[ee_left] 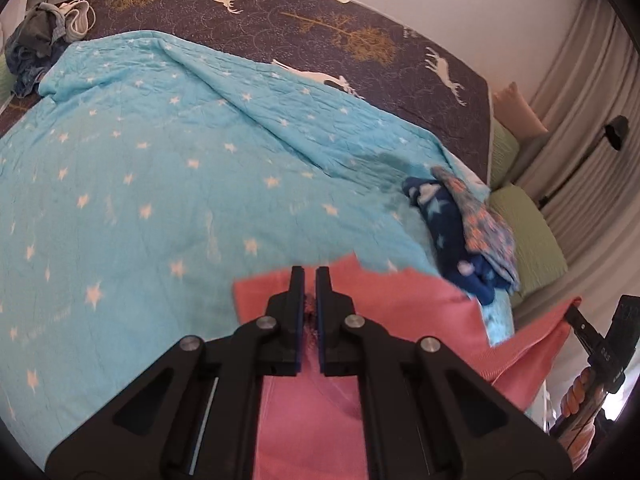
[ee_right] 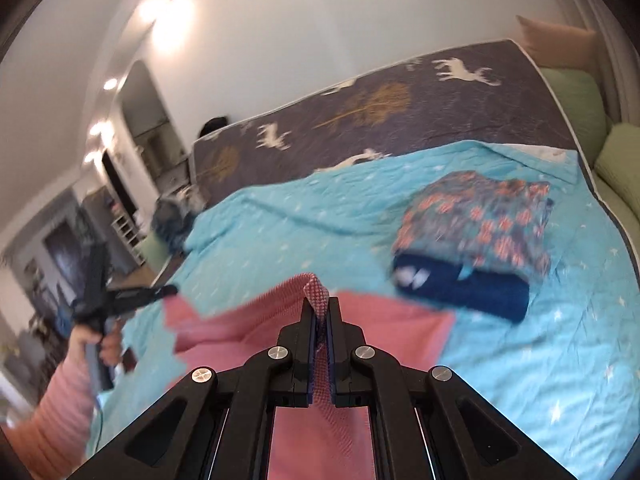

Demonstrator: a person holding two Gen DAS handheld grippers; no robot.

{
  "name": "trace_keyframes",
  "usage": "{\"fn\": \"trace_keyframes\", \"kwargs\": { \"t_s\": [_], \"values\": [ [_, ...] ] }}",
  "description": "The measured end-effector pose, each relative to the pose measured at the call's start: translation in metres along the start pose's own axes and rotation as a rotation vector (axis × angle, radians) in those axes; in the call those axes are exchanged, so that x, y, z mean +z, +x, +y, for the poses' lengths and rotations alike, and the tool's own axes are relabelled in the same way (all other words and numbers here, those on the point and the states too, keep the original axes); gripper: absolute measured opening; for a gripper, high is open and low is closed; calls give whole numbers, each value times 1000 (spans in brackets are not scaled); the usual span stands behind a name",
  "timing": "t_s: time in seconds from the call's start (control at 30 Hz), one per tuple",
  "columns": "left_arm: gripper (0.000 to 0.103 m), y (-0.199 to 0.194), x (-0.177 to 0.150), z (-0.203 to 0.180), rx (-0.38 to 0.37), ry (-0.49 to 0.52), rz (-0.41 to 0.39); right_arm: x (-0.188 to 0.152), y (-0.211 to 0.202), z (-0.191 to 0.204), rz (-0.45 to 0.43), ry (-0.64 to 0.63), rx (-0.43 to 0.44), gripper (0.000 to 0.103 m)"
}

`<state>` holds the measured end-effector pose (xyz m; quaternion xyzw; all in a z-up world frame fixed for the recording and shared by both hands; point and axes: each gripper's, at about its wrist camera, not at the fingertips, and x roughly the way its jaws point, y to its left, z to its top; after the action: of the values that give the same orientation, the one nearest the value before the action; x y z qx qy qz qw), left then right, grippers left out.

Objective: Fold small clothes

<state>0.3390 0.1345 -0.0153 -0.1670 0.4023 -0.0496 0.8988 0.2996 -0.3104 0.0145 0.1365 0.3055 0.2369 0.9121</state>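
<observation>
A pink garment [ee_left: 420,320] is held stretched above the turquoise star blanket [ee_left: 160,168]. My left gripper [ee_left: 310,276] is shut on one edge of it. My right gripper [ee_right: 319,308] is shut on another edge, where a fold of pink cloth [ee_right: 316,292] sticks up between its fingers. The right gripper also shows at the right edge of the left wrist view [ee_left: 570,308], pinching a corner. The left gripper shows at the left in the right wrist view [ee_right: 168,291]. The pink cloth [ee_right: 384,328] hangs between them.
A folded stack, a floral garment [ee_right: 480,220] on a navy star one [ee_right: 460,292], lies on the blanket [ee_right: 280,232] at the right. A heap of unfolded clothes [ee_left: 36,48] sits far left. Green pillows [ee_left: 528,232] line the right side. A dark deer-print bedspread [ee_left: 320,20] lies behind.
</observation>
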Motion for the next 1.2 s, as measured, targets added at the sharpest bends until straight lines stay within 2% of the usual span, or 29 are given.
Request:
{"fn": "trace_keyframes", "kwargs": {
  "t_s": [0.1,0.2,0.3,0.37,0.47,0.53,0.57,0.67,0.73,0.77,0.9,1.0,1.1,1.2],
  "values": [
    [6,38,17,0,72,-5,18,15,43,-30,42,71,-47,4],
    [6,81,21,10,116,-13,72,7,88,-66,120,154,-119,7],
    [14,108,18,27,117,-54,144,-17,126,-98,233,250,-185,9],
    [22,110,16,35,117,-56,153,-29,131,-106,246,257,-206,9],
    [35,91,12,41,131,-22,119,-41,117,-109,232,260,-199,10],
    [47,72,2,45,98,-4,106,-45,100,-111,207,265,-178,15],
    [48,68,-3,46,78,5,109,-47,93,-112,200,263,-170,16],
    [54,55,-36,45,9,42,173,-55,69,-108,208,265,-128,32],
    [63,53,-53,46,-13,35,211,-62,61,-107,238,296,-71,56],
    [63,51,-68,48,-26,18,236,-70,58,-105,262,320,-25,59],
    [63,30,-110,55,-109,-60,295,-104,45,-94,328,354,45,61],
    [63,-1,-139,53,-137,-60,287,-134,25,-81,351,338,35,61],
    [67,-26,-167,49,-196,-46,274,-157,2,-75,327,356,48,62],
    [67,-25,-188,43,-243,-48,308,-173,-10,-73,310,431,106,66]
  ]
}}
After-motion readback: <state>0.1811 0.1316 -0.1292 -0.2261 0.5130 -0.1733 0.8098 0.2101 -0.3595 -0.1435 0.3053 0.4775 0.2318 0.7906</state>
